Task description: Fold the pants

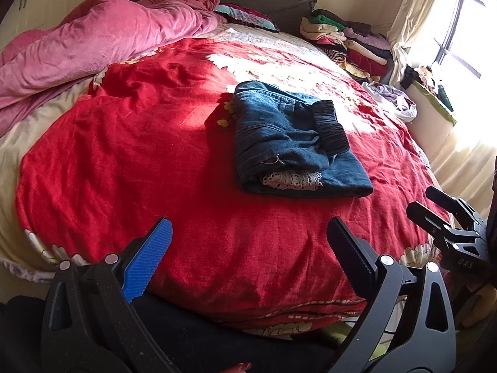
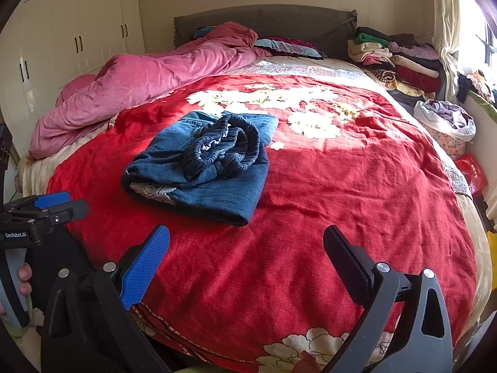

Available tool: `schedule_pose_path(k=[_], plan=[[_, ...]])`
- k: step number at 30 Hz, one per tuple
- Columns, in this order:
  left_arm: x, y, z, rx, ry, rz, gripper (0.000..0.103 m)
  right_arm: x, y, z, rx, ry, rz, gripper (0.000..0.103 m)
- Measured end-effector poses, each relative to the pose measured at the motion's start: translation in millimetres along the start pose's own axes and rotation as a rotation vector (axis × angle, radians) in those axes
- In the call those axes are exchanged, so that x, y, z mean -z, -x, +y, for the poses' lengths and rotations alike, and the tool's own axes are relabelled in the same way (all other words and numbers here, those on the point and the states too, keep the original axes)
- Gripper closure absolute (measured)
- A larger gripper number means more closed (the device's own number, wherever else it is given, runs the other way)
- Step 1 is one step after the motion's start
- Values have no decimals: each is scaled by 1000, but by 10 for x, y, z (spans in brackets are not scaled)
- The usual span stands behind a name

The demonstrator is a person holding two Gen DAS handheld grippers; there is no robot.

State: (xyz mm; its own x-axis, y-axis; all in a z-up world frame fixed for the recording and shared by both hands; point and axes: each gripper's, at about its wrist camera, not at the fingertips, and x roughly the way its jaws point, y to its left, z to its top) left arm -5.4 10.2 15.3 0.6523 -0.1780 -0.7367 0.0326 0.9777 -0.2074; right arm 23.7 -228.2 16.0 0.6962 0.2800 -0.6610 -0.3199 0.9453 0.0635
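Lying folded into a compact bundle on the red bedspread (image 1: pixel 155 161), the denim pants (image 1: pixel 289 143) sit well beyond both tools; the left gripper (image 1: pixel 248 248) and right gripper (image 2: pixel 245 255) hang near the bedspread's front edge, fingers spread apart and empty, likely because folding looks finished.

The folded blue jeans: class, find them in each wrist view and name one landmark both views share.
Left wrist view: the folded blue jeans lie right of centre on the red bedspread.
Right wrist view: the jeans lie left of centre, their elastic waistband on top.
Shared landmark: the pink quilt, bunched along the bed's far left side.
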Motion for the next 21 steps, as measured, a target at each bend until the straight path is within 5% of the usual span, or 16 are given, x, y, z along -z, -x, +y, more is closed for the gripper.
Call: schedule_pose_path(k=[12,17,21], plan=[[-144,-128,371,-153,74,48,10,-32,-123,-327,91,-46,0,4],[-535,-183,828,-235,112,-2,10,-121,-204,-959,228,-123,-5,5],[-944,-511,1333,-403,121,44,10,-238,-307,-1823,369,-207,11,5]])
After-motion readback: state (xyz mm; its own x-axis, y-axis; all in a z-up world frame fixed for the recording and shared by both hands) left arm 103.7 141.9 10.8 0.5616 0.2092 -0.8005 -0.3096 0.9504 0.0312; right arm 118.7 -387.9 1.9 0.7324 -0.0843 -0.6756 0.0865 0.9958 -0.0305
